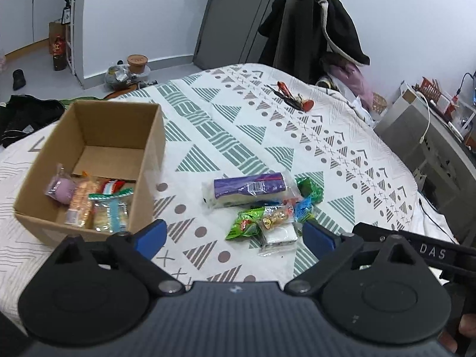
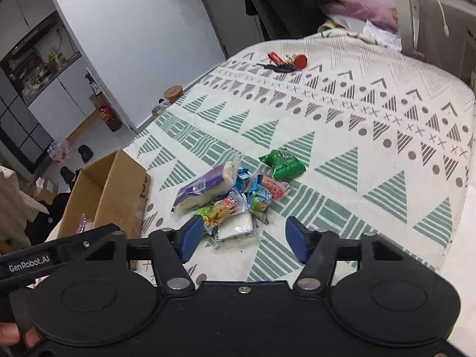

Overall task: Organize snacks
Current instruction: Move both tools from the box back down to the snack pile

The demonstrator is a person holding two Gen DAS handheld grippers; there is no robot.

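Observation:
A brown cardboard box (image 1: pixel 154 154) stands on the left of the patterned tablecloth (image 1: pixel 238 125) and holds several wrapped snacks (image 1: pixel 89 202). To its right lies a pile of loose snacks (image 1: pixel 276 220): a purple-and-white pack (image 1: pixel 250 186), a green packet (image 1: pixel 311 189), a white packet (image 1: pixel 282 235) and small colourful wrappers. My left gripper (image 1: pixel 233 236) is open wide above the cloth, between box and pile. My right gripper (image 2: pixel 244 239) is open over the white packet (image 2: pixel 238 229), which lies between its blue pads; the left pad sits right at the pile's edge (image 2: pixel 220 211). The box (image 2: pixel 119 190) stands to its left.
Keys and red items (image 1: pixel 293 96) lie at the table's far side. A chair draped with a dark coat (image 1: pixel 312 29) stands behind the table. Grey furniture with cables (image 1: pixel 416 125) is on the right. Bags and a bottle sit on the floor at left (image 1: pixel 58 50).

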